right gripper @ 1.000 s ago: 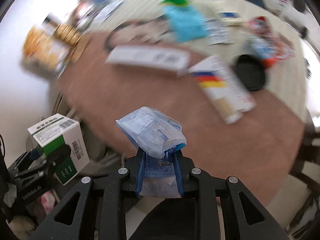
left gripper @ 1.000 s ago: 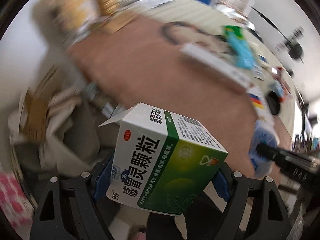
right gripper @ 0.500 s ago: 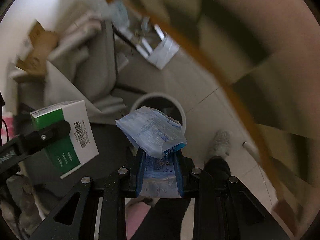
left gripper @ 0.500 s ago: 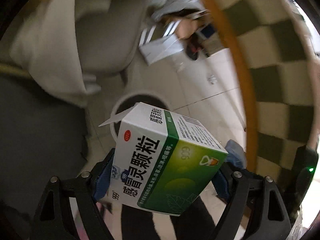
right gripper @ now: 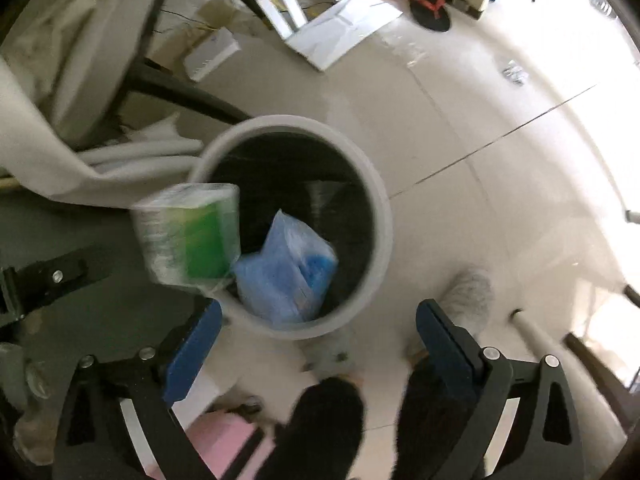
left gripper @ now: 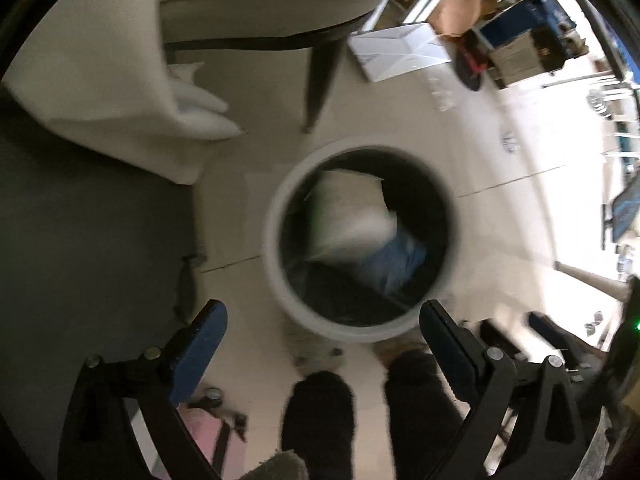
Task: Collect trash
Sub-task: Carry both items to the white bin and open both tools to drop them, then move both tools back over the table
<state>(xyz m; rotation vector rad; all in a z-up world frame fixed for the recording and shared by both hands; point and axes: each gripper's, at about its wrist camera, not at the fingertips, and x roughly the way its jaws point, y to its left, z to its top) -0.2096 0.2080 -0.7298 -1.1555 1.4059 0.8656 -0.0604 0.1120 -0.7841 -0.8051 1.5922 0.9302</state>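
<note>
A round grey bin (left gripper: 276,240) (right gripper: 380,216) with a dark liner stands on the pale floor below both grippers. The green and white medicine box (left gripper: 348,216) (right gripper: 188,236) is blurred, falling free into the bin. Beside it drops the blue plastic bag (left gripper: 394,262) (right gripper: 286,276), also loose. My left gripper (left gripper: 322,320) points down over the bin, its jaws opening wide with nothing between them. Likewise my right gripper (right gripper: 318,320) hangs above the bin's near rim, jaws opening and empty.
A pale chair (left gripper: 248,8) with dark legs and a draped cloth (right gripper: 52,152) stands behind the bin. White boxes (right gripper: 344,28), cardboard and a red and black item (right gripper: 430,6) lie on the floor beyond. The person's dark legs (left gripper: 320,420) and slippered feet (right gripper: 468,296) stand beside the bin.
Both grippers swung from the table down over the bin and their jaws spread. The medicine box and the blue bag left the pads and are dropping into the bin.
</note>
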